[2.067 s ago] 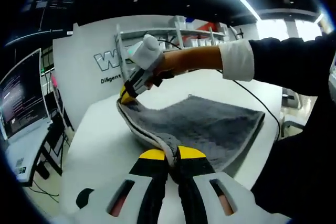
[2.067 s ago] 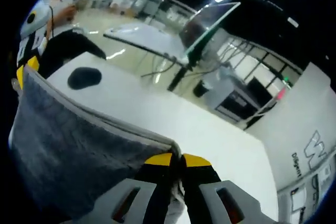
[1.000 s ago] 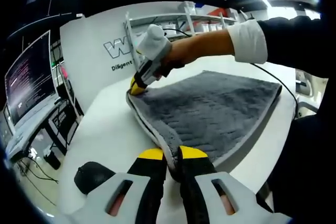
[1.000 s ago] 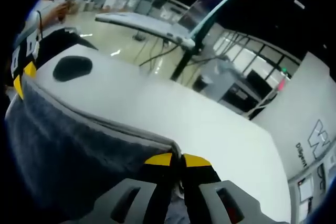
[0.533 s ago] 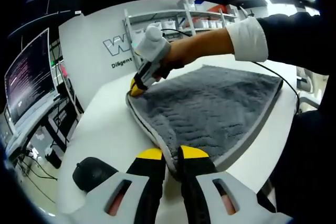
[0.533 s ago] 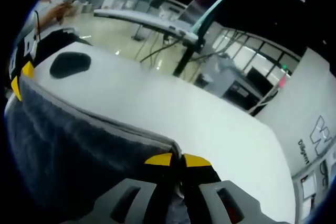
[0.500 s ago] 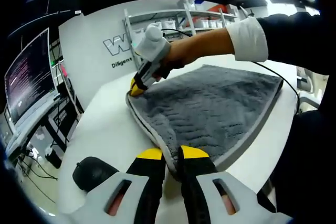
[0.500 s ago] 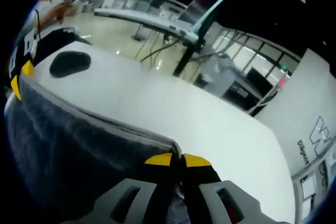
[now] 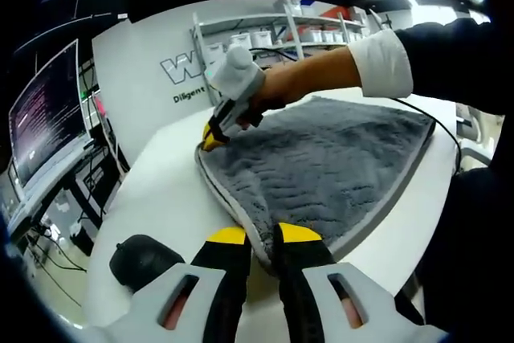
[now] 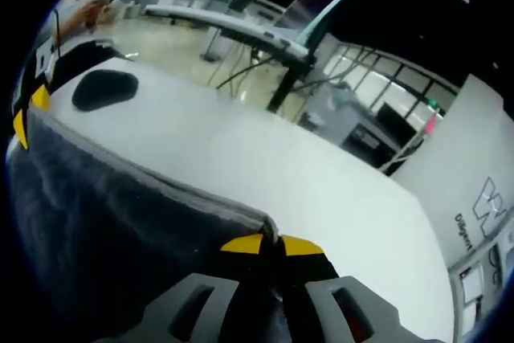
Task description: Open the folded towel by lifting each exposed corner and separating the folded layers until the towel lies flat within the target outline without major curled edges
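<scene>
White tabletop [image 9: 165, 190] is spreading across the middle of a workshop, with a white panel carrying large lettering [image 9: 186, 78] and a shelf rack of bins [image 9: 273, 34] standing behind it, and a lit computer monitor [image 9: 40, 118] glowing off to one side. On that table, a grey plush towel with a pale grey border [image 9: 321, 166] is lying largely spread out, its far edge reaching toward the table's rim near the person's dark sleeve with a white cuff [image 9: 385, 58].

At the bottom of the left gripper view, the yellow-tipped left gripper [image 9: 255, 238] is clenching the towel's near corner, the bordered edge running up between its closed jaws. Farther along that same edge, the right gripper [image 9: 210, 139], held in a bare hand [image 9: 277, 90], is pinching the next corner just above the tabletop. In the right gripper view, the right gripper [image 10: 270, 245] is gripping the towel's [image 10: 96, 214] border tightly, the fabric sloping away to the left gripper [image 10: 28, 114] at the far end. A black oval computer mouse [image 9: 144, 259] is resting on the table beside the towel, apart from it, and is also appearing in the right gripper view [image 10: 103, 89].
</scene>
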Motion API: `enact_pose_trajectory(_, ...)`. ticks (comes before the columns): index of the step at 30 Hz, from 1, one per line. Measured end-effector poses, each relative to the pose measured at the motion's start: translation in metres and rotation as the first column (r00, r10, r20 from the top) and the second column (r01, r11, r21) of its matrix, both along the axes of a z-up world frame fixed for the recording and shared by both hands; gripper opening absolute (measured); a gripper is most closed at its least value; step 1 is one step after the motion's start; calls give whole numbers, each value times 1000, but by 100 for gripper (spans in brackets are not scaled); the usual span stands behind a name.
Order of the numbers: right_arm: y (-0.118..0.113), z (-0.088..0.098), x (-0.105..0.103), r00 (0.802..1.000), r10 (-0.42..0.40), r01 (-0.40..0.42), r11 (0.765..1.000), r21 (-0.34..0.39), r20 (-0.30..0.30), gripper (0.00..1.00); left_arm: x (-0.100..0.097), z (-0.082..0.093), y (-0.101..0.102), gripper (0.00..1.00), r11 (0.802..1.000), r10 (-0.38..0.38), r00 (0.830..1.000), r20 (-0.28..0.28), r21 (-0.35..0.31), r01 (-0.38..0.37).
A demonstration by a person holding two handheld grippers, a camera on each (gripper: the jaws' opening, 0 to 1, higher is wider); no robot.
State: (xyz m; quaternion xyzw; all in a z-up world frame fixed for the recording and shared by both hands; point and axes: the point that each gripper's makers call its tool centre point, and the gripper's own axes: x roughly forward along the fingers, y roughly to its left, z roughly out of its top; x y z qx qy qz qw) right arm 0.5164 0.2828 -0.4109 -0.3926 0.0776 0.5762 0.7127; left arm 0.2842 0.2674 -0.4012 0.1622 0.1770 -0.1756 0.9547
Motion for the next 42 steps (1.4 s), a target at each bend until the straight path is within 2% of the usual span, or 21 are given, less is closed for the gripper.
enact_pose_trajectory(6,0,1,1,1000,-15,15,1000,27,-12,2,0,1,2,14,1000,4,1000,11,-2,-4)
enact_pose_trajectory(12,0,2,1,1000,-11,11,1000,22,6,3,0,3,3,18,1000,8,1000,25,24,-9)
enact_pose_trajectory(17,-1,9,1,1000,-19,19,999,39,15,9,-1,8,6,24,999,16,999,45,44,-18)
enact_pose_trajectory(21,-1,17,-1,1000,-15,15,998,65,12,17,-3,12,8,25,999,24,998,59,46,-27)
enact_pose_trajectory(30,-3,27,-7,999,-5,3,998,64,36,23,-7,15,9,26,999,22,998,66,39,-25)
enact_pose_trajectory(37,-9,31,-6,999,-16,14,998,63,39,22,-10,15,9,24,1000,23,998,66,18,-24)
enact_pose_trajectory(42,-13,28,0,998,-46,44,998,50,33,20,-11,14,7,22,1000,18,998,62,0,-18)
